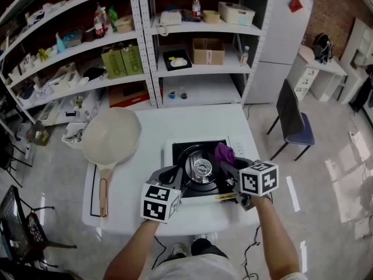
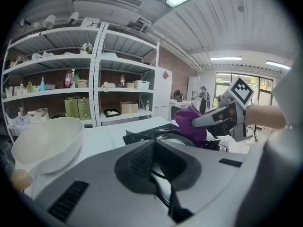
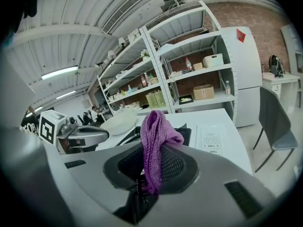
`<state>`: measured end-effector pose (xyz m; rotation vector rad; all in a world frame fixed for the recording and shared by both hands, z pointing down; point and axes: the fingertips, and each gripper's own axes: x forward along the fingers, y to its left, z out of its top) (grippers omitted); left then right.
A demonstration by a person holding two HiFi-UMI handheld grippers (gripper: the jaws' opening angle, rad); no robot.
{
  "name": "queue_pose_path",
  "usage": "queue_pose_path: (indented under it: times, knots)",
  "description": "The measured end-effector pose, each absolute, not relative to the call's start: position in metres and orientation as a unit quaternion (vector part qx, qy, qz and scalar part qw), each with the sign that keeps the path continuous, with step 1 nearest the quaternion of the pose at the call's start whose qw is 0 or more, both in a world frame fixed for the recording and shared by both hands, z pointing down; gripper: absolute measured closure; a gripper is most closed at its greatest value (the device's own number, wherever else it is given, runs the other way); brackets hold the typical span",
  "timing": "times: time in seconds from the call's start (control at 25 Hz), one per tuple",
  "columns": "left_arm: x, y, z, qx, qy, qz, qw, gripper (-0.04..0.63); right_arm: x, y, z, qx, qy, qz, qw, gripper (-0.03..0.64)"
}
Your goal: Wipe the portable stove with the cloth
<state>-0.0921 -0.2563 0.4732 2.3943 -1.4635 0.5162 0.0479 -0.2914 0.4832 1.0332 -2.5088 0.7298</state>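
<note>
The portable stove [image 1: 201, 171] has a white body with a black top and a round burner, and stands on the white table [image 1: 192, 124] just in front of me. My right gripper [image 1: 228, 165] is shut on a purple knitted cloth [image 1: 224, 153], held over the stove's right side. In the right gripper view the cloth [image 3: 156, 136] drapes over the shut jaws [image 3: 151, 162]. My left gripper [image 1: 173, 177] hovers at the stove's front left, shut with nothing between its jaws [image 2: 156, 148]. The left gripper view shows the cloth [image 2: 191, 122] above the stove [image 2: 142, 136].
A white frying pan [image 1: 112, 136] with a wooden handle [image 1: 103, 195] lies on the table to the left of the stove. Metal shelves [image 1: 145, 51] full of boxes and bottles stand behind the table. A dark chair [image 1: 294, 121] stands on the floor at the right.
</note>
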Motion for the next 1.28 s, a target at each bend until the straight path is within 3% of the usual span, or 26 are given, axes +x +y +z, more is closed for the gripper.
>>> queue_pose_path:
  times: [1.28]
  knots:
    - [-0.084, -0.216, 0.469, 0.852, -0.475, 0.172, 0.134, 0.589, 0.073, -0.241, 0.428, 0.427, -0.873, 0.188, 0.142, 0.554]
